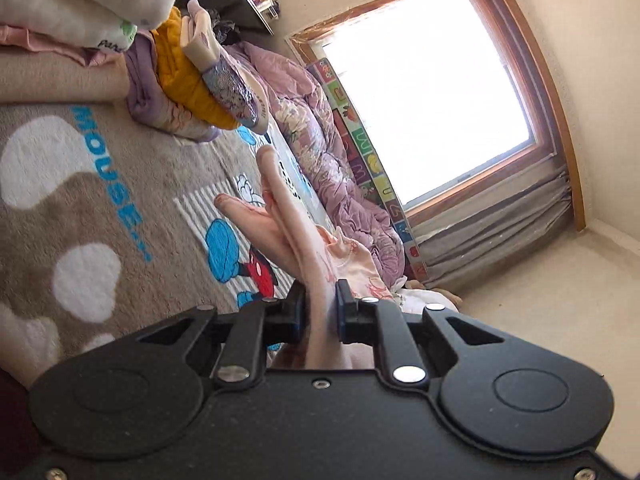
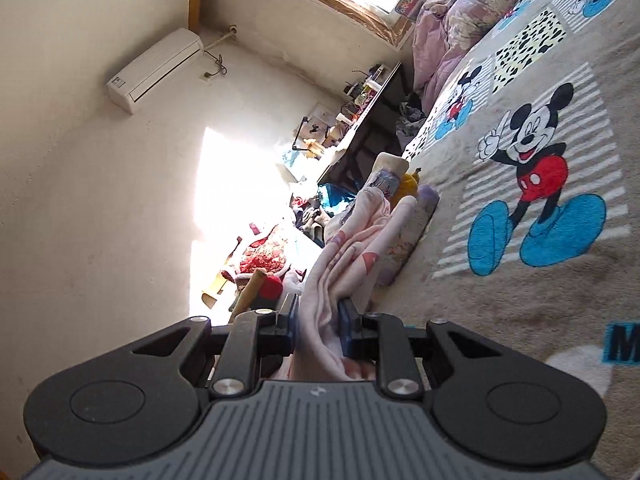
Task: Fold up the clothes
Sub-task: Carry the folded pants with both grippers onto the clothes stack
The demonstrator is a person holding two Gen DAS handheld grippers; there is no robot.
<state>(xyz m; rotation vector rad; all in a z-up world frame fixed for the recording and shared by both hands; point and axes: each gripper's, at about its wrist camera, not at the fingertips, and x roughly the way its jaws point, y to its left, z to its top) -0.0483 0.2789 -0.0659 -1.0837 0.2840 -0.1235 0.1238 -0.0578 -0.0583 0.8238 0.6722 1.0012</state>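
A pale pink garment with a faint print is pinched between the pads of my left gripper, which is shut on it. The cloth stretches away from the jaws above a cartoon-mouse blanket. In the right wrist view the same pink garment runs out from my right gripper, which is shut on a bunched fold of it. Both views are strongly tilted, and the cloth hangs lifted off the blanket.
A stack of folded clothes, yellow and lilac among them, lies on the blanket. A purple floral quilt lines the wall under a bright window. A dark desk with clutter and an air conditioner show on the right wrist view.
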